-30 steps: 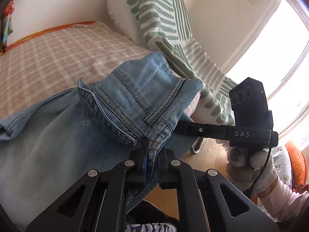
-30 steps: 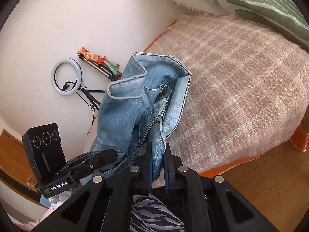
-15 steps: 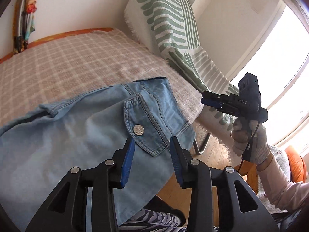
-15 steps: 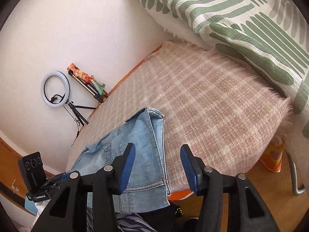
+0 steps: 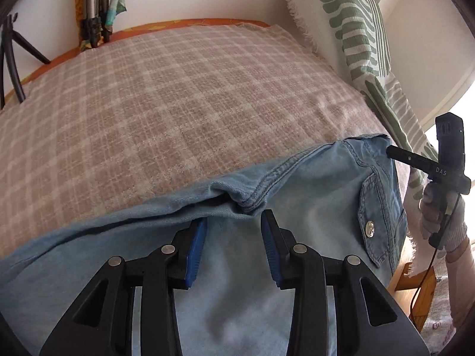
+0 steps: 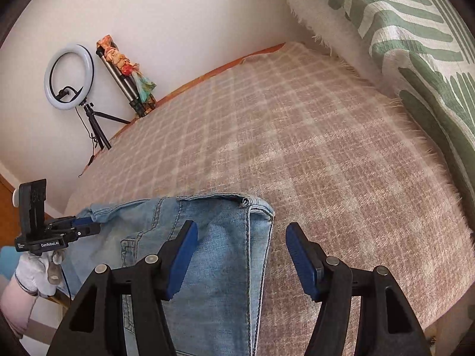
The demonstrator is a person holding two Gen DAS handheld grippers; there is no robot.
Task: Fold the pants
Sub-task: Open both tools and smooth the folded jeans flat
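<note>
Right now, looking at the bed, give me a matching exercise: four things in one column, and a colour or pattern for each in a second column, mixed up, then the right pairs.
Things:
1. pants
2. blanket
3. ring light
4. throw

Colours or patterns:
A. white with green leaf stripes
B. light blue denim
C. white circle on a black tripod
D. pinkish-beige check

Right pairs: 1-B, 2-D, 3-C, 4-A
</note>
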